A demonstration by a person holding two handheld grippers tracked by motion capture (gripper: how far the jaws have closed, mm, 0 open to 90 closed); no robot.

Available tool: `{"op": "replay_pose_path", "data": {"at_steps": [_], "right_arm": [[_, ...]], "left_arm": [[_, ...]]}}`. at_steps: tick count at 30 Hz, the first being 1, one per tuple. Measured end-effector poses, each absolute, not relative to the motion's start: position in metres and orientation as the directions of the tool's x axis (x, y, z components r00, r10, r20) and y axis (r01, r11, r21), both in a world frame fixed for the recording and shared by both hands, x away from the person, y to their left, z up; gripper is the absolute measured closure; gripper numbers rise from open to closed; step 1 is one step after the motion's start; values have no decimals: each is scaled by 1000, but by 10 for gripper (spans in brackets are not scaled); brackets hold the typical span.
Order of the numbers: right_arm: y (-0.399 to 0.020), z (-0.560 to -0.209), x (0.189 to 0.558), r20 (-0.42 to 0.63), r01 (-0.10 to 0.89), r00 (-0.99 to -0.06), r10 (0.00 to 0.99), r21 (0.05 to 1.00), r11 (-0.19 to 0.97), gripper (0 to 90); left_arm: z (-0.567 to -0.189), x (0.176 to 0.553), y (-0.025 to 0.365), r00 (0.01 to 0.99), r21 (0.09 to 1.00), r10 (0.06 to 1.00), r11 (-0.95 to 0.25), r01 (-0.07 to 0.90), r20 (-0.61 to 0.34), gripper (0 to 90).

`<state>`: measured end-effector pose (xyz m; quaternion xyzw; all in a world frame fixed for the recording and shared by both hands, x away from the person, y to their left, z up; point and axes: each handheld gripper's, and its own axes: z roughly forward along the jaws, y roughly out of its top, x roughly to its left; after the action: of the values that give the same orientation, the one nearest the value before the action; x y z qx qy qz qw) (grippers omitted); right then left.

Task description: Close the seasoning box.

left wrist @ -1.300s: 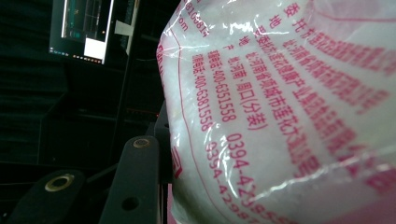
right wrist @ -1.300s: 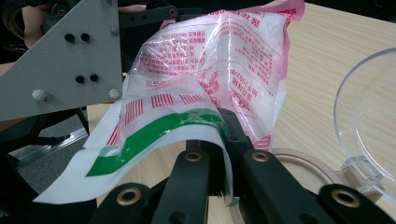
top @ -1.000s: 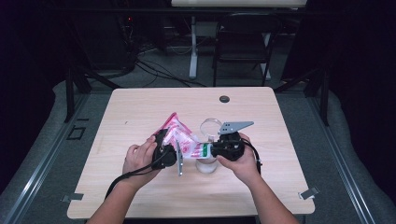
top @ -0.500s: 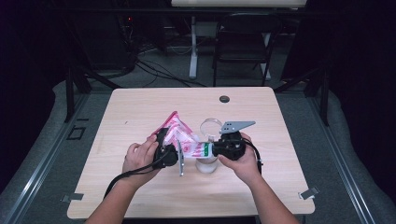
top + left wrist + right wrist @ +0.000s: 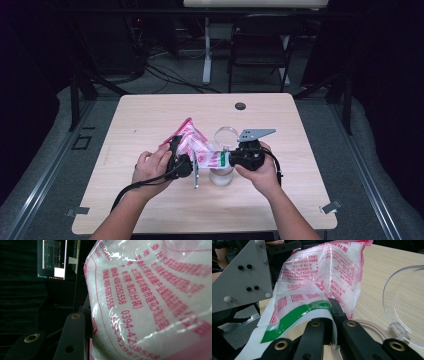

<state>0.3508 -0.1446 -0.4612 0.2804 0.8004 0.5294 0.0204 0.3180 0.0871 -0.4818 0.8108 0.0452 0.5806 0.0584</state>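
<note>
Right gripper (image 5: 329, 340): jaws closed tight on the green-striped edge of the bag (image 5: 322, 277). Left gripper (image 5: 182, 162): jaws partly open around the bag's full body, which they hold. The bag hangs between both tools, tilted over the clear container (image 5: 222, 172) on the table (image 5: 150, 115), hinged lid (image 5: 404, 302) open just beside it. Judged: soft, slippery film, loose white contents that shift; best held at the seam and the bulk. Both hands (image 5: 150, 167) flank the container, wrists turned inward
</note>
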Motion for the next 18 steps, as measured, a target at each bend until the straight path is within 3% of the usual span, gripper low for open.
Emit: {"op": "replay_pose_path", "data": {"at_steps": [18], "right_arm": [[-146, -470, 355, 288, 450, -841, 458, 842, 298, 900]], "left_arm": [[-486, 319, 85, 300, 91, 88, -996, 3, 950, 632]]}}
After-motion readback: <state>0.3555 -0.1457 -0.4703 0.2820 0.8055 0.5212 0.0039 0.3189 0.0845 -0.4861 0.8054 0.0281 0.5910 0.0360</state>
